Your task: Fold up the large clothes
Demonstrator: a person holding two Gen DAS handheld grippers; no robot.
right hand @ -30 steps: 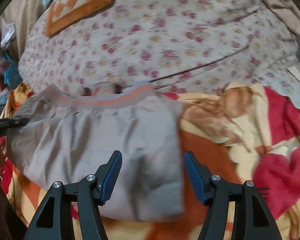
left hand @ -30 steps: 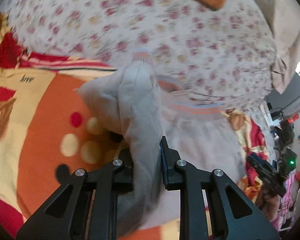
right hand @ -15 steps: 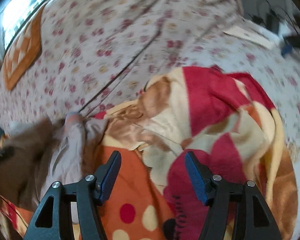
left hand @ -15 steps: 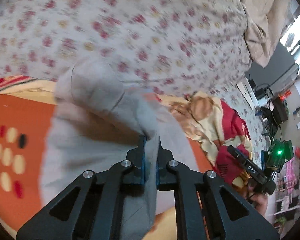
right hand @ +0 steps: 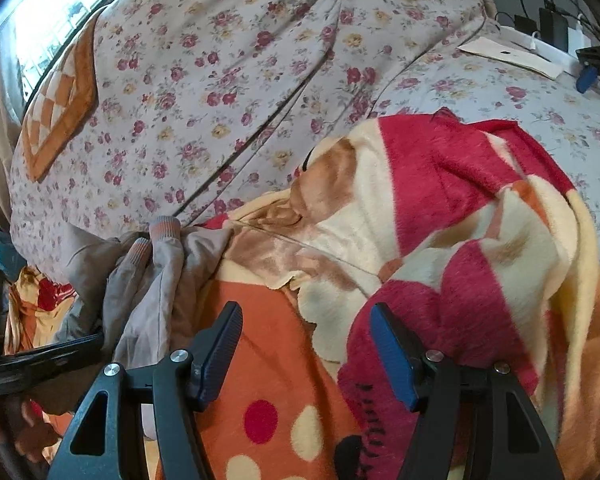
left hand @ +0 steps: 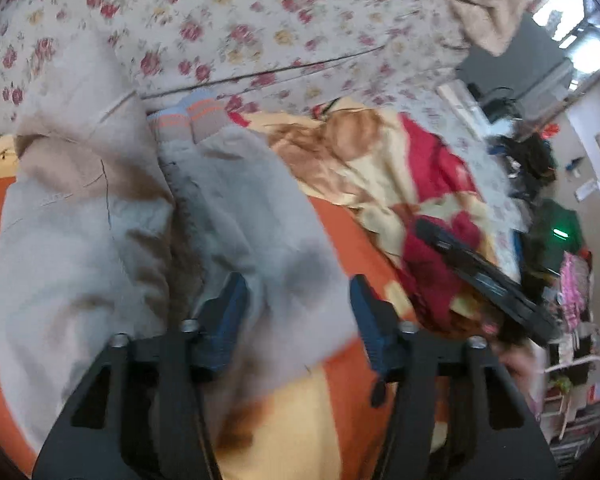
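Observation:
A grey-beige jacket (left hand: 100, 248) with orange-striped cuffs (left hand: 196, 116) lies folded over itself on an orange and yellow blanket (left hand: 340, 240). My left gripper (left hand: 296, 312) is open just above the jacket's right flap, holding nothing. In the right wrist view the jacket (right hand: 152, 280) lies bunched at the left. My right gripper (right hand: 306, 344) is open and empty over the blanket (right hand: 268, 328), to the right of the jacket. The right gripper's body shows in the left wrist view (left hand: 480, 272), and the left one's in the right wrist view (right hand: 40, 360).
The blanket lies on a floral bedspread (right hand: 240, 80). Its red and cream part (right hand: 460, 220) is rumpled at the right. An orange checked cushion (right hand: 60, 100) sits at the far left. Cables and chargers (right hand: 552, 28) lie at the far right edge.
My left gripper carried the jacket's sleeve to the right across the body, then opened and let it go. My right gripper swung right, away from the jacket, and stayed open.

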